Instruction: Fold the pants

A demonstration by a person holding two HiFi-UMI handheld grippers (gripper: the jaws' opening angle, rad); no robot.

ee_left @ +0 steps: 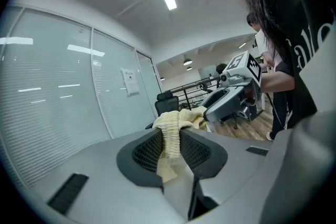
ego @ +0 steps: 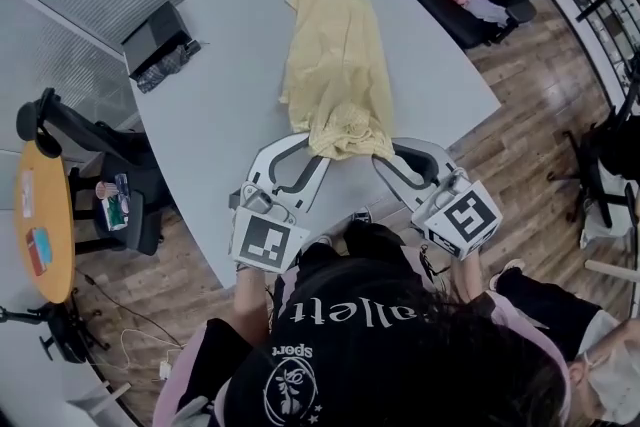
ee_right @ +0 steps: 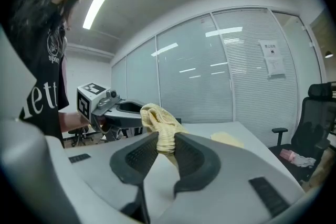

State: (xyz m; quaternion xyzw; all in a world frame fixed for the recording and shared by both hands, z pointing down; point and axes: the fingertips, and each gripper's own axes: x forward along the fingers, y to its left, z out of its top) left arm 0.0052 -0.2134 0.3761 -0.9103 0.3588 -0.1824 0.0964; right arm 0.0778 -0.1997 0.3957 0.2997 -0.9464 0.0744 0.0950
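Left tool (ee_left: 170,136) is clamped on one corner of the ribbed end, likely the waistband, of the yellow pants (ego: 335,65). Right tool (ee_right: 165,139) is clamped on the other corner. Both corners are held up over the desk's (ego: 220,115) near edge, and the rest is laid toward its far edge. Cloth is judged light, soft and limp; sagging is expected, so corner grips suit.

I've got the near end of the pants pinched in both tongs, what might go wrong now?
The left tongs and right tongs each hold only a thin bunch of the pants at the ribbed edge, so it may slip out. The fabric between them is crumpled, so a fold from here would likely set creases in.
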